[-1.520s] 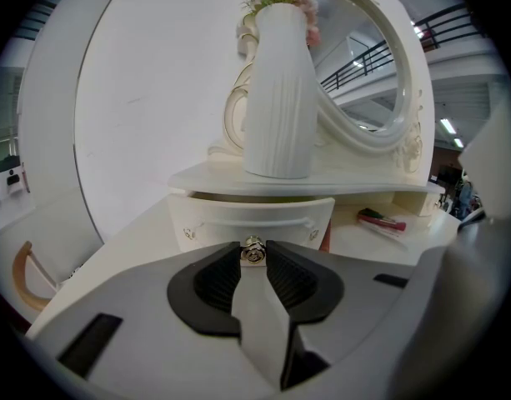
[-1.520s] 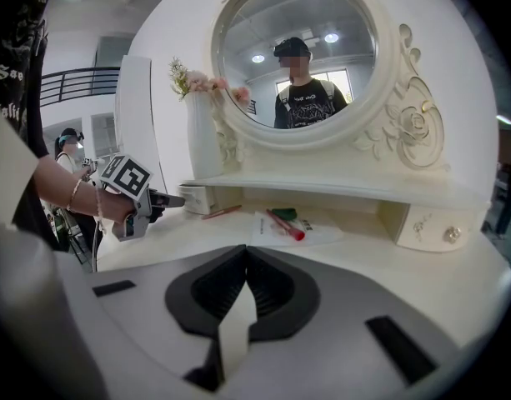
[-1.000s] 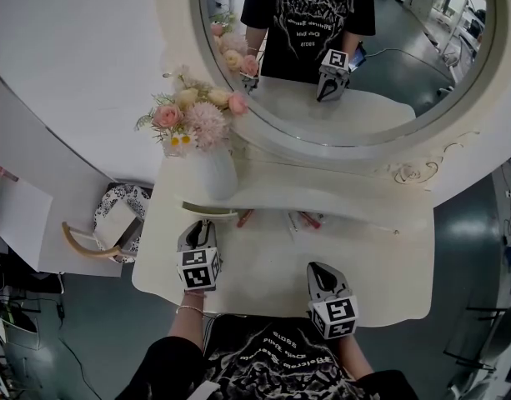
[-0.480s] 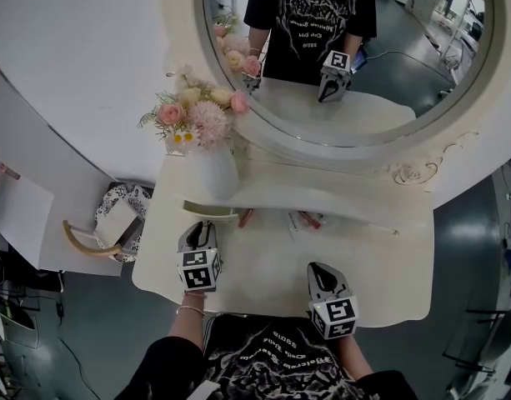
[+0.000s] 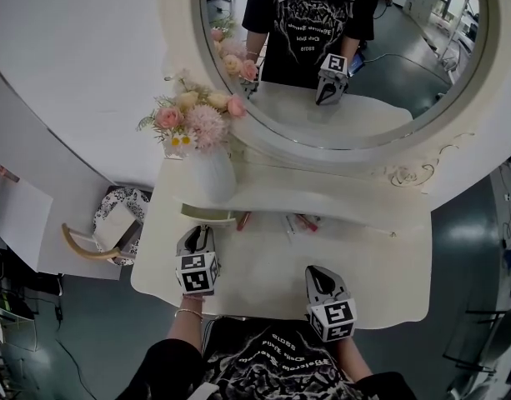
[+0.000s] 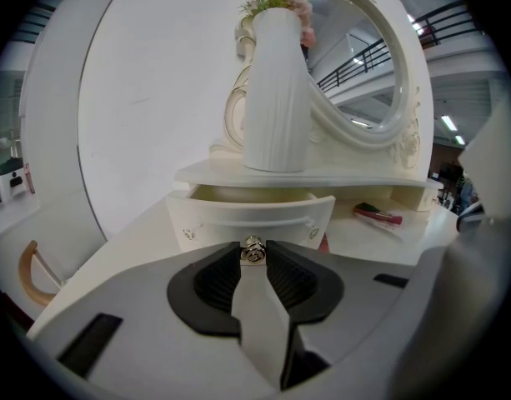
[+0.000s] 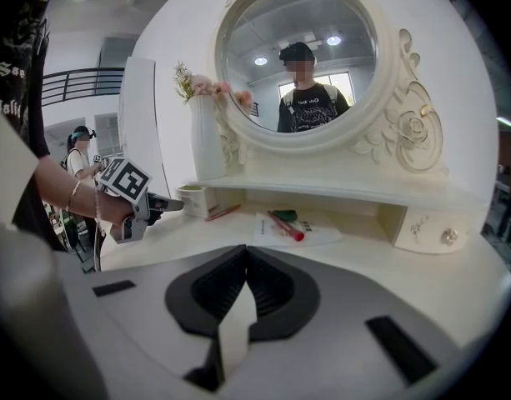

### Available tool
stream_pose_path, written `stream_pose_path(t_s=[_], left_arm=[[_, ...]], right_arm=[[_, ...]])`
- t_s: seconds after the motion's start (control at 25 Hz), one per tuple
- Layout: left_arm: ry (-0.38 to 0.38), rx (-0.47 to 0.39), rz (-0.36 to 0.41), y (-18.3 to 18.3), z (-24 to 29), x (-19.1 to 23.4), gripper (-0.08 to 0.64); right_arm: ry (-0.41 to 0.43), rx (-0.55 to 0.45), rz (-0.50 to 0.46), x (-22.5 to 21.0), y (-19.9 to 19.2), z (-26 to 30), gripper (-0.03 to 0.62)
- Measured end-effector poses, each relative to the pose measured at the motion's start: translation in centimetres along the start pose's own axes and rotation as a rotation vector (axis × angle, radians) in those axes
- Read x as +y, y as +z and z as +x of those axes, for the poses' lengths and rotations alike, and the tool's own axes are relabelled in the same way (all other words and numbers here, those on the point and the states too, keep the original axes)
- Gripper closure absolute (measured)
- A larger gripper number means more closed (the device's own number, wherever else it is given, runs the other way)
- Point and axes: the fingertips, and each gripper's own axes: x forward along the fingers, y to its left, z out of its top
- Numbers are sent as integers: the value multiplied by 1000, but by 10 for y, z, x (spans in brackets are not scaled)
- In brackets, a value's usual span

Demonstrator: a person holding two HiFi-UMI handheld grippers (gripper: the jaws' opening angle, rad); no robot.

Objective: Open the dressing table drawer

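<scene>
The small left drawer of the white dressing table stands pulled out from under the shelf, its cream inside showing. My left gripper is shut on the drawer's metal knob, which sits pinched between the black pads. In the head view this gripper points at the drawer below the vase. My right gripper hovers over the tabletop's front right, shut with nothing between its fingers. From the right gripper view I see the left gripper at the drawer.
A white vase of pink flowers stands on the shelf above the open drawer. Red pens lie on a paper under the shelf. A second small drawer at the right is closed. The round mirror rises behind.
</scene>
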Motion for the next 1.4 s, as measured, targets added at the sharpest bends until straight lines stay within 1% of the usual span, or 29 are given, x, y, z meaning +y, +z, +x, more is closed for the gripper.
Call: stream_pose_path(t_s=[0.4, 1.4], left_arm=[[4, 1, 3, -1, -1, 0, 457], [-10, -5, 10, -4, -3, 1, 457]], right_arm=[[16, 4, -7, 2, 0, 2, 581], [9, -10, -1, 7, 3, 5, 581]])
